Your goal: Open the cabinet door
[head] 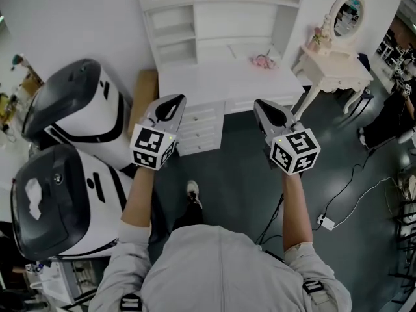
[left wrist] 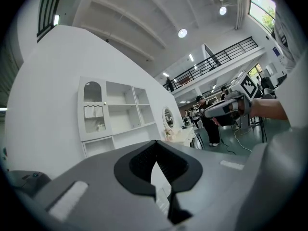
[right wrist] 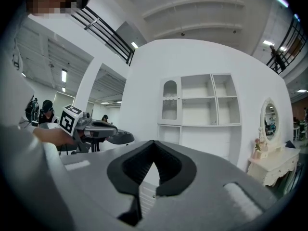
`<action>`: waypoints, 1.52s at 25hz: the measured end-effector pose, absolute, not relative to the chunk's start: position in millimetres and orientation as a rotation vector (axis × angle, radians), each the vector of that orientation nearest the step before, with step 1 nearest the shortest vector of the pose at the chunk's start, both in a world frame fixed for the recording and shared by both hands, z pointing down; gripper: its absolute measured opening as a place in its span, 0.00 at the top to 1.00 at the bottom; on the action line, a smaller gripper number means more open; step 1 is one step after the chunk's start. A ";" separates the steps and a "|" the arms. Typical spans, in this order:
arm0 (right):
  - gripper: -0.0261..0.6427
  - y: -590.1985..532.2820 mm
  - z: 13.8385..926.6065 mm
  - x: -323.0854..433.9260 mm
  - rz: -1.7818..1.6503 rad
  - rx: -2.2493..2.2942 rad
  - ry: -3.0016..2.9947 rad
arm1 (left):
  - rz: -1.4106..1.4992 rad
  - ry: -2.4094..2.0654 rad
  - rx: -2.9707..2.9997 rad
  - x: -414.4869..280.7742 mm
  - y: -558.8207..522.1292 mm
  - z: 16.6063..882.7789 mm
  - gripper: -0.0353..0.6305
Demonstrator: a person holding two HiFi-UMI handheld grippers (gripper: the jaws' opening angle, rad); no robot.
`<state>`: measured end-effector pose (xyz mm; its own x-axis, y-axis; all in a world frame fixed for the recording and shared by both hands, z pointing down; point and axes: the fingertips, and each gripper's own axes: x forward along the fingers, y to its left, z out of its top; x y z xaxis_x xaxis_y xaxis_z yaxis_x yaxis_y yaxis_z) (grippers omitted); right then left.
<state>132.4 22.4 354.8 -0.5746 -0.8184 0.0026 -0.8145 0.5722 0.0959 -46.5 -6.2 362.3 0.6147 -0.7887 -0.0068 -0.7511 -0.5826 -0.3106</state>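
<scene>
A white cabinet unit (head: 214, 18) with open shelves stands on a white desk (head: 227, 83) ahead of me. Its narrow arched glass door (left wrist: 93, 112) (right wrist: 169, 102) is closed at the unit's left end. Drawers (head: 198, 129) sit under the desk's left part. My left gripper (head: 172, 99) (left wrist: 155, 143) is shut with nothing in it, held level short of the desk. My right gripper (head: 260, 104) (right wrist: 153, 143) is likewise shut and empty beside it. Each gripper view shows the other gripper: the right gripper (left wrist: 226, 107) and the left gripper (right wrist: 96, 129).
Two large white-and-black machines (head: 78, 109) (head: 52, 200) stand close at the left. A wooden board (head: 144, 90) leans beside the desk. Pink flowers (head: 263, 61) lie on the desktop. A vanity table with oval mirror (head: 331, 64) stands right; cables and a power strip (head: 325, 223) cross the floor.
</scene>
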 end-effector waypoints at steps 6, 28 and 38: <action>0.96 -57.1 346.2 116.1 -0.158 1.441 -2.756 | -0.158 1.241 -2.563 -64.0 -95.9 356.0 0.92; 0.96 -285.6 299.2 26.4 -0.293 1.450 -2.691 | -0.117 1.154 -2.542 -113.1 -328.7 298.6 0.92; 0.96 -356.6 293.5 11.7 -0.242 1.454 -2.714 | -0.160 1.105 -2.471 -124.9 -389.8 268.9 0.92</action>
<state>11.7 -356.6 293.5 -0.5558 -0.8309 -0.0273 -0.8226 0.5449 0.1624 -124.9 -389.8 268.9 0.6763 -0.7336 -0.0669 -0.6842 -0.5920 -0.4258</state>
